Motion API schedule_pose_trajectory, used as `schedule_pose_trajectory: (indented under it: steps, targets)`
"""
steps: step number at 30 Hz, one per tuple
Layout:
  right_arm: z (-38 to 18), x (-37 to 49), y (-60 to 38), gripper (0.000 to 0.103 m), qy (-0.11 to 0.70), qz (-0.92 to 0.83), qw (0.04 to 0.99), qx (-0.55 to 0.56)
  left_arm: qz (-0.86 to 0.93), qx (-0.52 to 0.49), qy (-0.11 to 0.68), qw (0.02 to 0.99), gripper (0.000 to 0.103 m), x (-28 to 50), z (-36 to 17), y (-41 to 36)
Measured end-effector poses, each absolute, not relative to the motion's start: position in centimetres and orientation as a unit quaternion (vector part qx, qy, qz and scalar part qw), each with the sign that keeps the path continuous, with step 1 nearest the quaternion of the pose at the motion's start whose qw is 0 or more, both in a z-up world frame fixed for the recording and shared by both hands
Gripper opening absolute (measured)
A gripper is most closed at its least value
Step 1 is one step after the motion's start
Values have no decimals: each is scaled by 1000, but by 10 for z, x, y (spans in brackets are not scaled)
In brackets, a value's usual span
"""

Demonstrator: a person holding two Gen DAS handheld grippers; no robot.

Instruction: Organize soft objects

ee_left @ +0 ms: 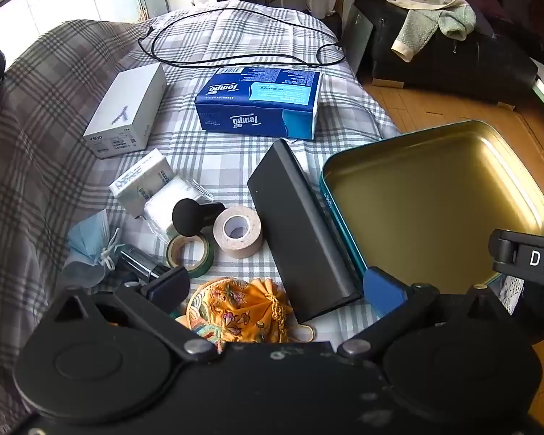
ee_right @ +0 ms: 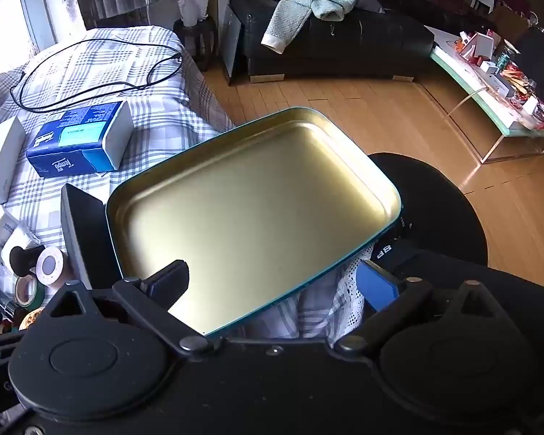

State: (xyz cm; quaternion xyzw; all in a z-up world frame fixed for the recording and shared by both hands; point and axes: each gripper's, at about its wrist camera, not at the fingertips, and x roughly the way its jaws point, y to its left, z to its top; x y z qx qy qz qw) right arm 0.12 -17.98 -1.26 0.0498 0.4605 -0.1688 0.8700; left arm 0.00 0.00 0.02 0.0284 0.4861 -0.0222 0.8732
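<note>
Going left to right on the plaid bed [ee_left: 235, 36]: the crumpled blue face mask [ee_left: 87, 246] looks feather-light and limp, so I'd pinch its bunched middle. The embroidered yellow pouch [ee_left: 243, 311] lies between my left hand-held gripper [ee_left: 275, 286], fingers spread wide and empty; soft, slick fabric, best taken at the gathered cord neck. The right hand-held gripper [ee_right: 279, 282] hangs agape over the empty tin [ee_right: 257, 210].

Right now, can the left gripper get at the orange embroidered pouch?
Probably yes. The left gripper is open, hanging right over the orange embroidered pouch, and nothing lies on top of it. The black box sits close beside it, which may crowd one finger.
</note>
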Motion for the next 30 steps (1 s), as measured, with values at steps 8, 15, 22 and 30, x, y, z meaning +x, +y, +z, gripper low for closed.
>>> schedule_pose_trajectory:
  steps: [8, 15, 22, 30]
  targets:
    - [-15, 1, -178, 95, 459, -171, 870, 50, -35, 27, 494, 868, 103, 1, 5, 8]
    - [-17, 2, -173, 95, 462, -168, 870, 50, -27, 30, 491, 870, 102, 1, 0, 1]
    - [-14, 2, -176, 95, 463, -163, 870, 50, -27, 31, 492, 870, 103, 1, -2, 0]
    - [-16, 1, -176, 95, 464, -160, 870, 48, -27, 32, 492, 870, 103, 0, -4, 0]
